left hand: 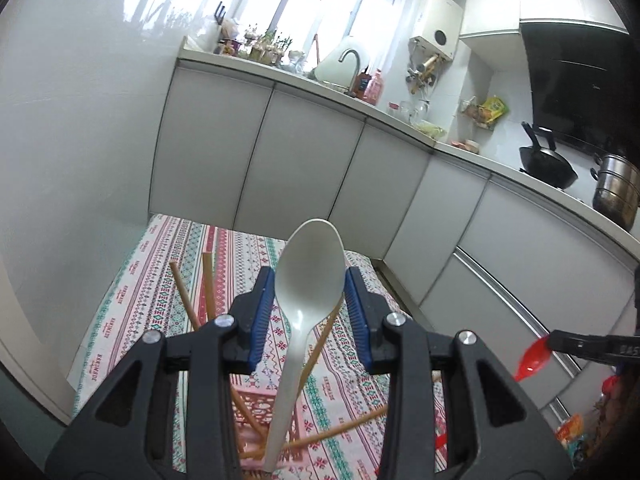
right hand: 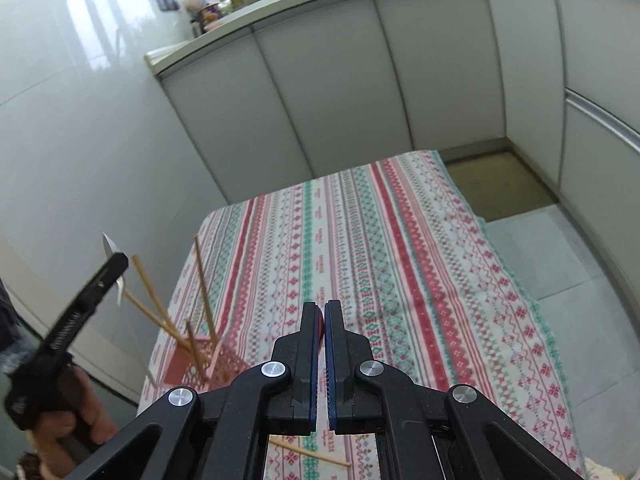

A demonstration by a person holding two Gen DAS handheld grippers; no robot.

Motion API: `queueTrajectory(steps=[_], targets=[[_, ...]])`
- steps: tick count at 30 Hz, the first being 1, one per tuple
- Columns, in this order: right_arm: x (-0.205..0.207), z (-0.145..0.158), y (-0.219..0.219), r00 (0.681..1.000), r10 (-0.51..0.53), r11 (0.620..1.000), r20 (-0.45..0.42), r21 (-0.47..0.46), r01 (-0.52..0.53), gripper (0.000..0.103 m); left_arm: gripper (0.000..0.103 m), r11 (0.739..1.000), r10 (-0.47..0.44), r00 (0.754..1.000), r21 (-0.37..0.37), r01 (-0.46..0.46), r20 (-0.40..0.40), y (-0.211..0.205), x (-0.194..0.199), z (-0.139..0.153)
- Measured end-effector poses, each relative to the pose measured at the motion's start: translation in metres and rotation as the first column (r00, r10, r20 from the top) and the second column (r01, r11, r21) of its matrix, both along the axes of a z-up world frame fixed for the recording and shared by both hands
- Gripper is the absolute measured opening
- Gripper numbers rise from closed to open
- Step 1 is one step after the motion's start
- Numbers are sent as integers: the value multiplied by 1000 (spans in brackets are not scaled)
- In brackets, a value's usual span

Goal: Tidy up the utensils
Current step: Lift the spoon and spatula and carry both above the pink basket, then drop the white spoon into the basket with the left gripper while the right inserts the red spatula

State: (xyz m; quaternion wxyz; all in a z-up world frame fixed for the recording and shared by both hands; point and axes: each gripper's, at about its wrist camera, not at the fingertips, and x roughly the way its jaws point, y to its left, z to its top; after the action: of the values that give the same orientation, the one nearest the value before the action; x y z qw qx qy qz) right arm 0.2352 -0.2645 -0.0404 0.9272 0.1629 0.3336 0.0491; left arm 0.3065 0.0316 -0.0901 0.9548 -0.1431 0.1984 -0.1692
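Note:
My left gripper (left hand: 310, 280) has its jaws on both sides of the bowl of a white plastic spoon (left hand: 306, 280), whose handle points down into a pink slotted basket (left hand: 260, 420). Several wooden chopsticks (left hand: 208, 292) stand in that basket. From the right wrist view the left gripper (right hand: 112, 268) shows at the left with the white spoon's edge (right hand: 109, 245) in its tips, above the pink basket (right hand: 224, 364). My right gripper (right hand: 323, 312) is shut on a red spoon (right hand: 319, 326), seen in the left wrist view as a red bowl (left hand: 532, 360) sticking out of the right gripper's tip.
The table carries a red, green and white patterned cloth (right hand: 380, 248). One loose chopstick (right hand: 308, 454) lies on it under my right gripper. White kitchen cabinets (left hand: 300, 160) and a counter with a sink, a wok (left hand: 548, 164) and a steel pot stand behind.

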Motion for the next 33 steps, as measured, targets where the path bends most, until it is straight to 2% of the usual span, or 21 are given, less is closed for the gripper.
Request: queueTrajectory(steps=[3, 7, 15, 17, 20, 25, 29, 31, 33], targets=[[3, -1, -7, 1000, -14, 1000, -3, 13, 14, 2, 38, 1000, 15, 1000, 0, -15, -16, -4, 10, -9], [6, -3, -11, 1000, -24, 999, -9, 23, 24, 2, 38, 999, 30, 999, 43, -29, -24, -10, 20, -19], [6, -3, -8, 1000, -12, 1000, -12, 27, 12, 2, 39, 998, 29, 995, 52, -24, -100, -5, 22, -31], [5, -2, -7, 1000, -8, 999, -7, 31, 9, 2, 49, 998, 15, 993, 68, -6, -121, -7, 19, -31], [1, 3, -7, 1000, -8, 999, 12, 37, 8, 2, 59, 996, -3, 991, 89, 15, -134, -8, 9, -23], [-10, 18, -6, 998, -15, 999, 61, 47, 12, 2, 70, 996, -9, 983, 86, 25, -184, 1, -8, -1], [-21, 35, -2, 994, -10, 999, 111, 51, 5, 2, 75, 992, 53, 970, 127, -23, -237, 19, -28, 15], [-25, 43, 3, 991, -4, 999, 133, 49, -3, 2, 76, 987, 99, 956, 149, -59, -275, 28, -35, 19], [-28, 52, 12, 987, 9, 999, 160, 40, -15, 2, 79, 979, 153, 933, 178, -98, -327, 39, -42, 20]])
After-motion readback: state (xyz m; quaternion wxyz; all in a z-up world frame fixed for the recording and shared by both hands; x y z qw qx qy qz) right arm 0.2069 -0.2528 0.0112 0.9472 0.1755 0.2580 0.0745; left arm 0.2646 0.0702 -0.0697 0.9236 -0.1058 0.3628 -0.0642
